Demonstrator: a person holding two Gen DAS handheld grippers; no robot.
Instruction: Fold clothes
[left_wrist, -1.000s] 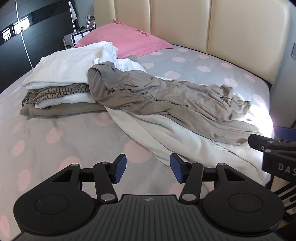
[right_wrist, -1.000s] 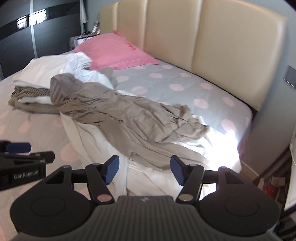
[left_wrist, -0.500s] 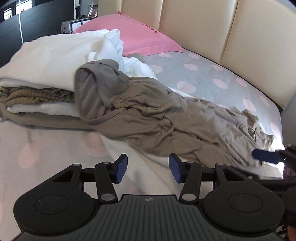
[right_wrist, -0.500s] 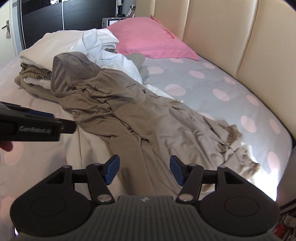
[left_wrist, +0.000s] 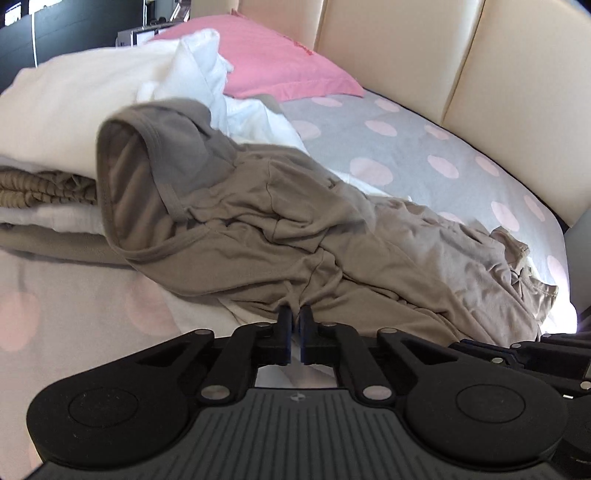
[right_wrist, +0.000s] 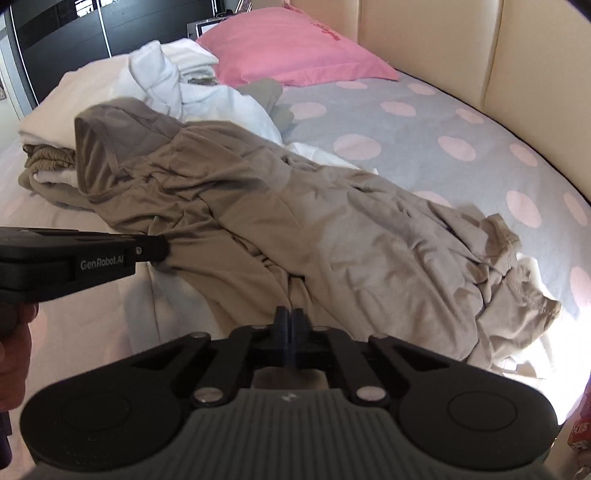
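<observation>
A crumpled taupe garment (left_wrist: 295, 221) sprawls across the middle of the frame on the polka-dot bed (left_wrist: 388, 147), partly over a white sheet (left_wrist: 207, 314). The left gripper (left_wrist: 294, 314) has its jaws pinched together on the garment's near edge. The right gripper (right_wrist: 289, 317) is likewise closed, seemingly on a fold of the same cloth. A folded stack (left_wrist: 48, 177) sits at left, a pink pillow (left_wrist: 288, 62) upper centre.

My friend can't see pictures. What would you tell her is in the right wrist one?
The right claw is pinched shut on the near edge of a crumpled taupe hoodie lying across a grey bed with pink dots. The left claw reaches in from the left and touches the hoodie too.
</observation>
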